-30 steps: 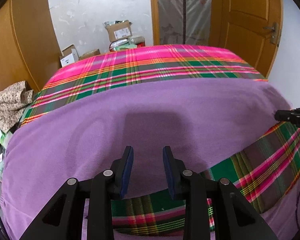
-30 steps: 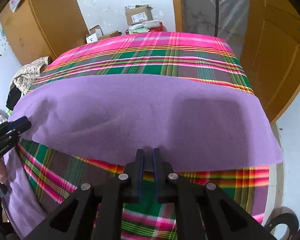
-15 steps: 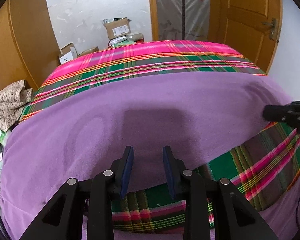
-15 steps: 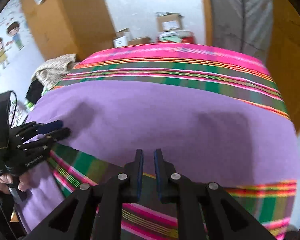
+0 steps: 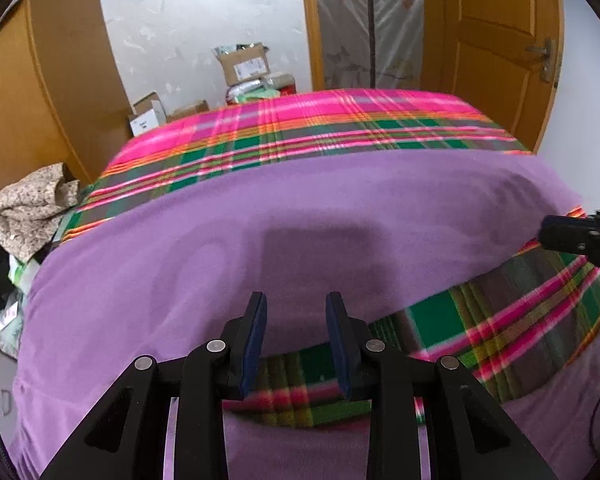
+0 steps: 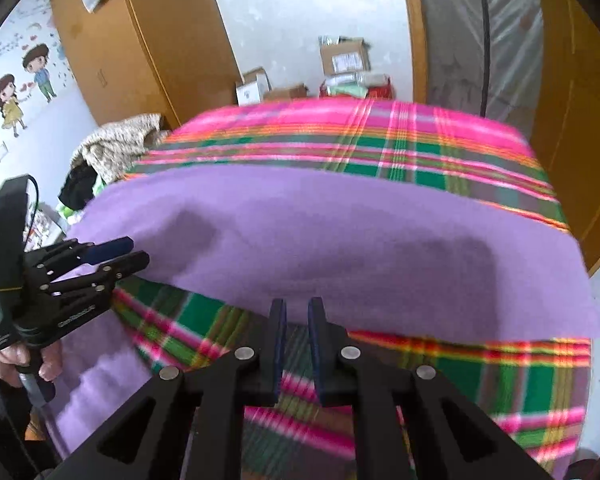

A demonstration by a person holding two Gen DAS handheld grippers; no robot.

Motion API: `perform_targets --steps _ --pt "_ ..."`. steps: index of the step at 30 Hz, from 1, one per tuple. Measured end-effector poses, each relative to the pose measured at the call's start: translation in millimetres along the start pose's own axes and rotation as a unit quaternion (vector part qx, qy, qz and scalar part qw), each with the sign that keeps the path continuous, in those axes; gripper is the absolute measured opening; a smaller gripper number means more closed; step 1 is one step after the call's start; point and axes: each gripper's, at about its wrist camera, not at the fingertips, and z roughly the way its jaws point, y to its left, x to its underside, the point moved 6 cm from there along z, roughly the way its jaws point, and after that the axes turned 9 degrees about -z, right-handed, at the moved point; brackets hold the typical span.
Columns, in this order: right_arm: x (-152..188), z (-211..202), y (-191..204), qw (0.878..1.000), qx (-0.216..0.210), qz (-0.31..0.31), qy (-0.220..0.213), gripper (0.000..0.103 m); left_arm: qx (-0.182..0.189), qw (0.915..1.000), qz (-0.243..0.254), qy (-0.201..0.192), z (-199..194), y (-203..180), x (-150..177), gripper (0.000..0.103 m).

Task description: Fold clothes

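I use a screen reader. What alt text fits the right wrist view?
The right tongs, slightly parted and empty, hover at the near edge of a purple cloth spread across a plaid bedspread. The left tongs reach in from the left.

Cloth [image 5: 260, 232]: I see plain purple.
Bed cover [image 5: 320, 128]: pink, green, orange plaid.
Hand-held gripper [image 5: 296, 320]: black, my left, with dark blue pads [image 5: 256, 340].
Doors [image 5: 492, 40]: orange-brown wood.
Far-left heap [image 5: 24, 208]: beige speckled.

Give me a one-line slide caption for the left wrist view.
Left gripper open above a purple cloth spread across a plaid bedcover, right gripper at the edge.
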Motion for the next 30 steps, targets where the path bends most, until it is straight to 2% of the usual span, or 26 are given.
perform_targets --steps 3,10,15,20,24,30 --pt "6 -24 9 1.000 -0.001 0.003 -0.018 0.012 0.000 0.9998 -0.009 -0.016 -21 5 5 0.032" --pt "23 -63 31 0.998 -0.010 0.014 -0.052 0.012 -0.024 0.9981 -0.024 -0.051 -62 22 23 0.032" --pt "38 -69 51 0.998 -0.023 0.015 -0.048 0.012 -0.042 0.9966 -0.038 -0.060 -81 38 41 0.032" --pt "57 -47 68 1.000 -0.022 -0.005 -0.016 0.015 -0.063 0.9960 -0.049 -0.041 -76 54 65 0.032" --pt "74 -23 71 0.999 -0.033 0.009 0.010 0.015 -0.075 0.9949 -0.063 -0.024 -68 65 83 0.032" --pt "82 -5 62 1.000 -0.007 0.007 0.024 0.015 -0.083 0.9936 -0.076 -0.008 -57 75 98 0.032"
